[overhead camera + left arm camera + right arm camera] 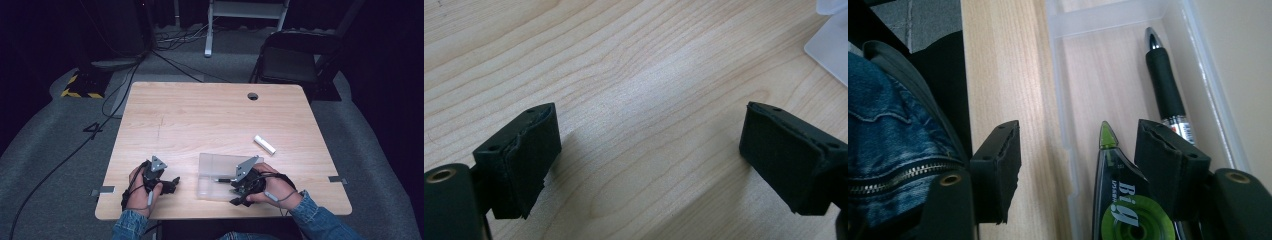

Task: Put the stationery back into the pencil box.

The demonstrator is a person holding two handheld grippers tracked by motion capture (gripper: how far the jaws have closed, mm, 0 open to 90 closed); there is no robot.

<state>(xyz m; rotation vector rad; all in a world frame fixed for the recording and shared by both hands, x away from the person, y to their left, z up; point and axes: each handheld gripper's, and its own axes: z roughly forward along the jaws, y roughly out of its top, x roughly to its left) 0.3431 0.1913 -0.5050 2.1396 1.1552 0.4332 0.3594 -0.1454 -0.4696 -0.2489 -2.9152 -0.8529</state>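
From the high view the right gripper (243,192) sits at the near right corner of a clear plastic box (212,167), and the left gripper (167,186) rests on the wooden table (200,115) just to the left of that box, apart from it. The right gripper view gives what the high view blurs: its jaws stand wide apart with nothing between them, one over the bare table strip outside the box wall, the other over the inside of the box. Just inside that second jaw lies a green correction tape dispenser (1120,210), its pointed tip facing away from the gripper, and beyond the jaw a black pen (1164,82) lies along the far wall of the box. The left gripper view shows its own jaws spread wide over plain wood grain, holding nothing, with a corner of the box (831,42) ahead and to the right of them. A small white stick-shaped object (264,144) lies on the table well beyond the right gripper.
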